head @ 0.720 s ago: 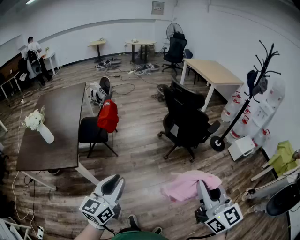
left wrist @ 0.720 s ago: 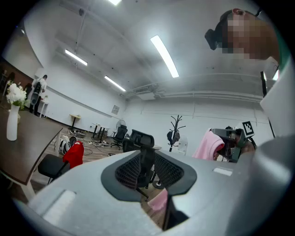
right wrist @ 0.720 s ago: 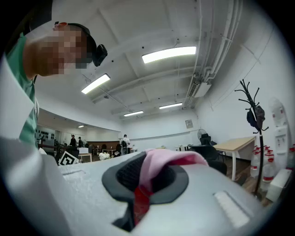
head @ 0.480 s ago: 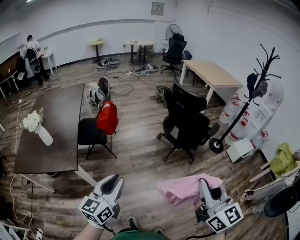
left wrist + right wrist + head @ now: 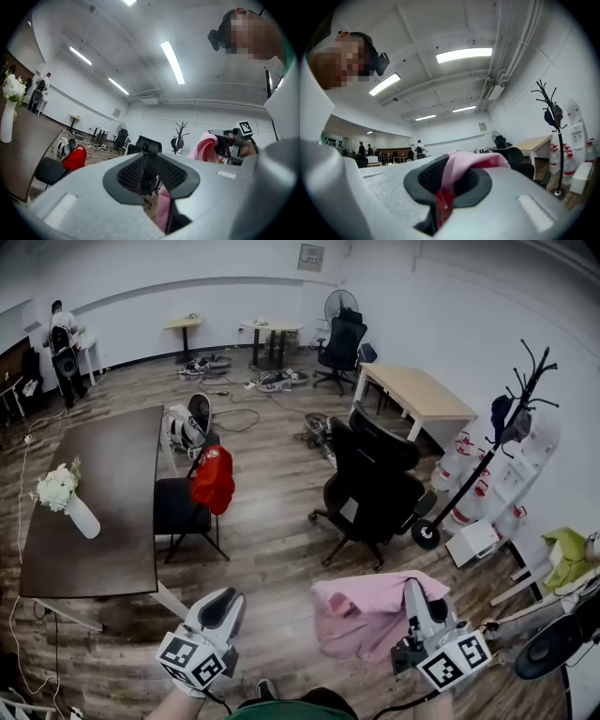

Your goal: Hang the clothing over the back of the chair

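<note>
A black office chair (image 5: 370, 486) stands on the wooden floor ahead, its back turned toward me; its headrest (image 5: 149, 143) also shows in the left gripper view. My right gripper (image 5: 412, 594) is shut on a pink garment (image 5: 361, 620), which hangs loosely to its left, well short of the chair. The pink cloth (image 5: 464, 161) is pinched between the pads of that gripper (image 5: 447, 180). My left gripper (image 5: 223, 607) is held low at the left, shut with nothing in it (image 5: 151, 173), apart from the garment (image 5: 204, 147).
A small black chair with a red garment (image 5: 213, 479) stands beside a dark table (image 5: 103, 512) bearing a vase of white flowers (image 5: 66, 501). A light desk (image 5: 422, 395), a coat stand (image 5: 497, 437) and water jugs (image 5: 469, 474) are at the right. A person (image 5: 61, 348) stands far back left.
The pink garment has unfolded and now hangs lower and wider from the right gripper. The view has drawn a little closer to the office chair. The left gripper has hardly moved.
</note>
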`<state>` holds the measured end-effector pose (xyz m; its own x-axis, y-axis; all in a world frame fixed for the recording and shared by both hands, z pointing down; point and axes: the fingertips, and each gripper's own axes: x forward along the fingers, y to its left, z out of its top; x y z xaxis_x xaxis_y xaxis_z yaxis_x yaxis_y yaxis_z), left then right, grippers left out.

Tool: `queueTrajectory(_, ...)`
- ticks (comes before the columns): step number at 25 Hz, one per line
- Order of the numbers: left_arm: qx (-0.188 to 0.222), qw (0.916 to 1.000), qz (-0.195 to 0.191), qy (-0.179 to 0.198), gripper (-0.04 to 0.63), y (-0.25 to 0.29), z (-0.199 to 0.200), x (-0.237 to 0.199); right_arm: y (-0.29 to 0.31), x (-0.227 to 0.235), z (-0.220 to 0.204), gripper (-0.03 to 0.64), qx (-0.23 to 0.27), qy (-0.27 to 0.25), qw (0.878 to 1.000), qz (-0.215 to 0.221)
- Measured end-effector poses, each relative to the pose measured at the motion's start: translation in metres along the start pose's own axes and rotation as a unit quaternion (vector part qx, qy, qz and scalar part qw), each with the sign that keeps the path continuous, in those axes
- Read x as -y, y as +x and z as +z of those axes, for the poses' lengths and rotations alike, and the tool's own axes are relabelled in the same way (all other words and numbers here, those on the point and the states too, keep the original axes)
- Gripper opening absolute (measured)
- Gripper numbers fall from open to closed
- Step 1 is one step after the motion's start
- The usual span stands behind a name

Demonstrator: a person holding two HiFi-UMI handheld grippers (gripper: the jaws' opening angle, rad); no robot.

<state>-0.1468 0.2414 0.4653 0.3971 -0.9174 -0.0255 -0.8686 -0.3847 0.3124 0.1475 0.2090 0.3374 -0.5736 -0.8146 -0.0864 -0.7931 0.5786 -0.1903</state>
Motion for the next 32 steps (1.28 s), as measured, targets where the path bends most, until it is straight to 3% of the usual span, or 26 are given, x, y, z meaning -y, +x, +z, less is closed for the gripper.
queueTrajectory(8,0.015,0.9999,0.007,0.001,0.094,0.005,0.013,-0.034,0.063,0.006,0.002,0.021,-0.031,0.032,0.999,0.0)
queueTrajectory(17,0.017,0.9988,0.039,0.024,0.094,0.031,0.031,-0.062,0.129,0.043,-0.002,0.021,-0.028,0.04,0.999,0.019)
queueTrajectory(32,0.016,0.9968,0.066,0.043,0.094,0.188,0.046,-0.088,0.265,0.119,0.015,0.021,-0.023,0.047,0.993,0.102)
